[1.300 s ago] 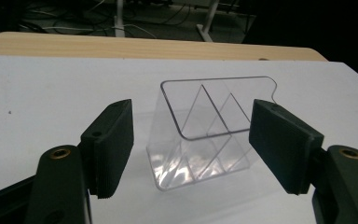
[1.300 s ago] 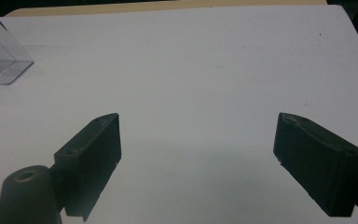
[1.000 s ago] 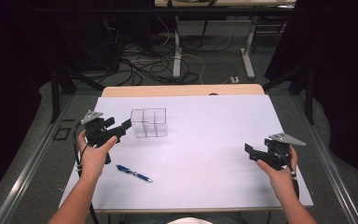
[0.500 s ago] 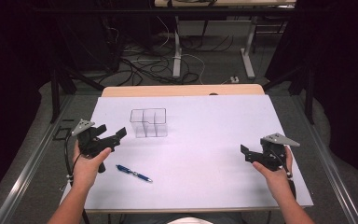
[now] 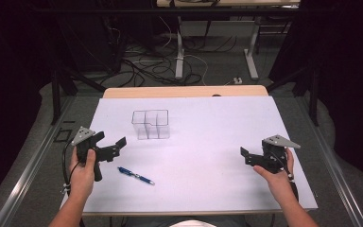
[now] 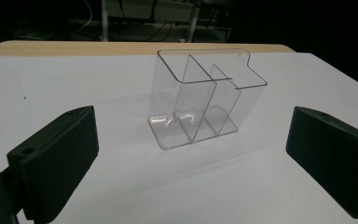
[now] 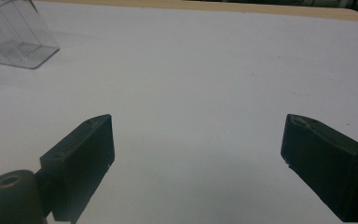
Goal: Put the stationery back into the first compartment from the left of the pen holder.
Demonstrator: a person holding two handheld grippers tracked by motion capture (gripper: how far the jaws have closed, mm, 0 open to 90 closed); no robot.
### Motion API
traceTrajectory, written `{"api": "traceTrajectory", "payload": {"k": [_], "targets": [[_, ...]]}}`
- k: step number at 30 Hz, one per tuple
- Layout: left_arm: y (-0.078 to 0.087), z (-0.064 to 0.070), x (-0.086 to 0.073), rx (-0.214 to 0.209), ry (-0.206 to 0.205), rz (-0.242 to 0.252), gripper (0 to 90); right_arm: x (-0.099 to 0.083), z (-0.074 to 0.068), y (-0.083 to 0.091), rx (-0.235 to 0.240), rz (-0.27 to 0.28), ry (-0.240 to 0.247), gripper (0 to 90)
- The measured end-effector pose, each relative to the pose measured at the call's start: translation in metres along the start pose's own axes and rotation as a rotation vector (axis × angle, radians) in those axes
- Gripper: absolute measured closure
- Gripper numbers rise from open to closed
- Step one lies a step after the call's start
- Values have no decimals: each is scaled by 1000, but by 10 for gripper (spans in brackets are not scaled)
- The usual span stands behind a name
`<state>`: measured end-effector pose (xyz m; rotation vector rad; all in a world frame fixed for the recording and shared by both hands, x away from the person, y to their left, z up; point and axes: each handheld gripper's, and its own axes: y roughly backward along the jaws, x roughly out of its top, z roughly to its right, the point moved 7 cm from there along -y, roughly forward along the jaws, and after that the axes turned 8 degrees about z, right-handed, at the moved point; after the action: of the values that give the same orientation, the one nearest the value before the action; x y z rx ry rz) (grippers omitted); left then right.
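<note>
Clear organizer (image 7: 14, 35) cropped by the right gripper view's top-left corner, pen (image 5: 135, 175) markings too small to read, table (image 5: 217, 189) near edge partly hidden by forearms

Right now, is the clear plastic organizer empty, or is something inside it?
Empty. In the left gripper view, the clear organizer stands upright and its compartments show only bare walls and floor. The blue pen lies outside, on the table.

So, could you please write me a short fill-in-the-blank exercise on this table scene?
1. The clear organizer holds ____ pens.
2. The pen lies nearer the ____ gripper.
3. The jaws of the right gripper stand ____.
4. The pen's colour is ____.

Missing words: no; left; open; blue
</note>
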<state>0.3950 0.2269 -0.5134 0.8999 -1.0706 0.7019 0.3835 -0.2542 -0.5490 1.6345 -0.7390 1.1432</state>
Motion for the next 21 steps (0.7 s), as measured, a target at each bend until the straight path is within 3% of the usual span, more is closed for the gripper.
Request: {"api": "traceTrajectory", "payload": {"k": [3, 4, 12, 18, 19, 21], "targets": [[1, 1, -1, 0, -16, 7, 22, 1, -4, -2, 13, -2, 19, 93], [1, 1, -1, 1, -18, 13, 22, 3, -9, -3, 23, 2, 33, 136], [1, 2, -9, -9, -40, -24, 22, 8, -32, -12, 93, -7, 75, 192], [1, 1, -11, -15, -48, -30, 22, 10, -69, -19, 182, -37, 143, 298], [1, 1, -11, -16, -48, -31, 22, 7, -82, -24, 224, -58, 162, 343], [1, 1, -13, -17, -48, -36, 21, 5, -90, -26, 240, -70, 168, 358]]}}
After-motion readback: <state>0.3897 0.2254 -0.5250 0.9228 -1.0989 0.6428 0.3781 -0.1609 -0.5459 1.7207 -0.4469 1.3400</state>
